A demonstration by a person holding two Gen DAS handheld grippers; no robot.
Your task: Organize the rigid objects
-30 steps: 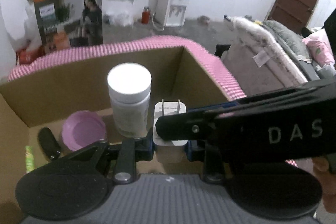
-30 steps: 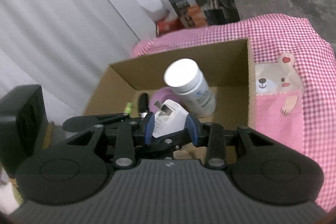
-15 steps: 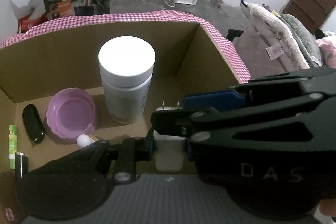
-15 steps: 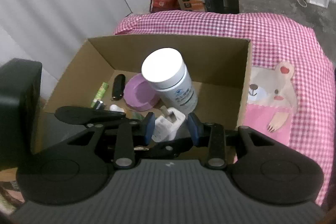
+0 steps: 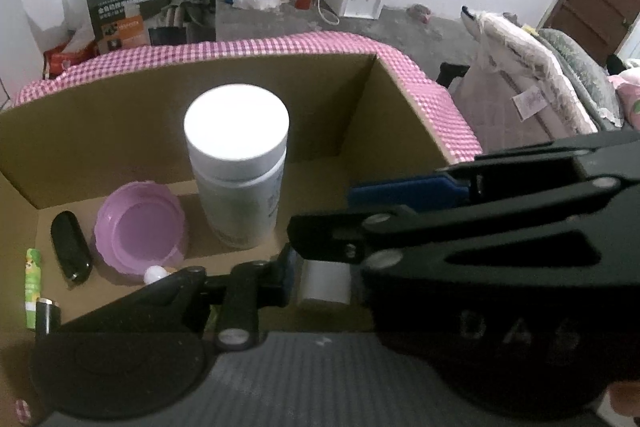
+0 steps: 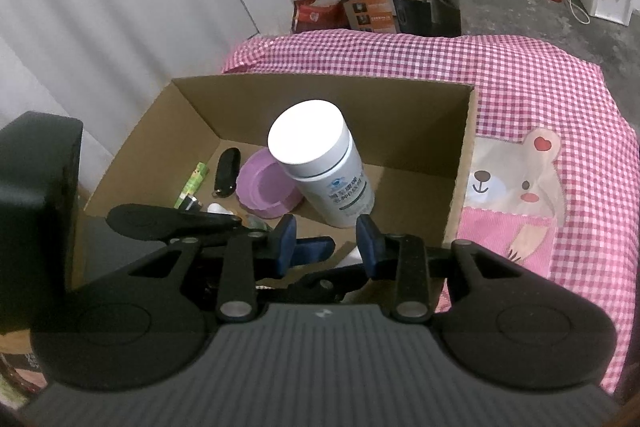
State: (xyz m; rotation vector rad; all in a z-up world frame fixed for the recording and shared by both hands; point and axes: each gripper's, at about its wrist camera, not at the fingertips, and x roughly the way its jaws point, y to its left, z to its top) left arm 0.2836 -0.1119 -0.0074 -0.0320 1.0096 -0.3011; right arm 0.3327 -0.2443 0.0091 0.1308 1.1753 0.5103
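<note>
The left gripper (image 5: 325, 269) hangs low inside the cardboard box (image 6: 460, 187), and its jaws have just been opening. The white plug adapter (image 5: 326, 285) sits between them near the box's front wall; I cannot tell whether either pad touches it. The right gripper (image 6: 327, 247) crosses over from the right, just above the adapter. Its blue pads stand a little apart with nothing pressed between them: the gap shows only the box floor and one of the left gripper's fingers, with a sliver of white by the right pad. Behind the adapter a white-capped bottle (image 5: 240, 179) stands upright on the box floor. A purple dish (image 5: 140, 227) lies just to its left, then a black oblong item (image 5: 70, 247) and a green tube (image 5: 33, 275). The box rests on a pink checked cloth (image 6: 520, 87).
</note>
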